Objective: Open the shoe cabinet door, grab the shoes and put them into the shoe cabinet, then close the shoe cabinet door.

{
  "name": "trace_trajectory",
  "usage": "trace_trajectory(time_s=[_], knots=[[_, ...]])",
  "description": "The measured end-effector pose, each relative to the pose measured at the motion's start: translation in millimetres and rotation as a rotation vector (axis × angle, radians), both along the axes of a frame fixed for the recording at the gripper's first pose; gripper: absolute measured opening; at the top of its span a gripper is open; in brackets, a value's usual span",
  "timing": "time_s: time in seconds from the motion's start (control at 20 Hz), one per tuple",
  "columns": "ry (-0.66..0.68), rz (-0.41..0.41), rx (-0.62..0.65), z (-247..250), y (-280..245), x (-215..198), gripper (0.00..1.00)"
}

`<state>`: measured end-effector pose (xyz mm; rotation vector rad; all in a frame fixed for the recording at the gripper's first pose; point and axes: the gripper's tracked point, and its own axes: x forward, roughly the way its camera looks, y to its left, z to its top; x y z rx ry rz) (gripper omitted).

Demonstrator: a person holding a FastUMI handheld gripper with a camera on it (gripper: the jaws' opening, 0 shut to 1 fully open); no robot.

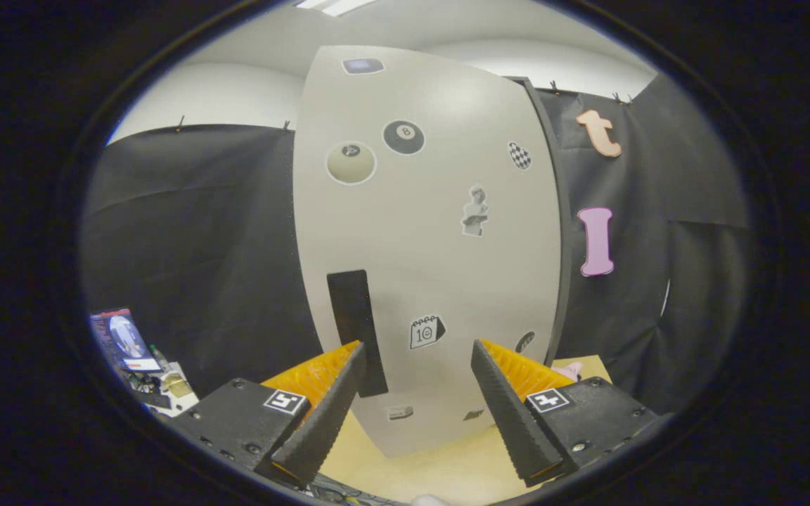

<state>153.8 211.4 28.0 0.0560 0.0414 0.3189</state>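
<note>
A tall pale shoe cabinet door (426, 232) with several stickers stands shut straight ahead of me on a light wooden surface (440, 464). Its black vertical handle (357, 330) sits low on the door, just beyond my left fingertip. My gripper (419, 355) is open, its black ribbed fingers (328, 414) spread wide with nothing between them, a short way in front of the door. A bit of something pink (568, 369) peeks out by the cabinet's right bottom corner, behind my right finger; I cannot tell what it is.
Black cloth walls the booth behind and on both sides of the cabinet. At the lower left, beyond my left finger, sits a clutter of small items and a lit screen (124, 341). A dark strip runs down the cabinet's right edge (553, 232).
</note>
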Motion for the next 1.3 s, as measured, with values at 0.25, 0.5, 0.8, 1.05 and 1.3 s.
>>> trace_trajectory(time_s=[0.25,0.5,0.8,1.05,1.3], knots=[[-0.003,-0.018,-0.008,2.1,13.7,-6.7,0.99],[0.002,-0.107,0.007,6.8,-12.3,-16.5,0.99],[0.001,-0.193,0.017,10.9,-44.7,-37.8,0.99],[-0.029,-0.240,-0.010,18.7,-63.2,-58.2,0.99],[-0.040,-0.241,-0.004,25.4,-69.2,-70.8,0.99]])
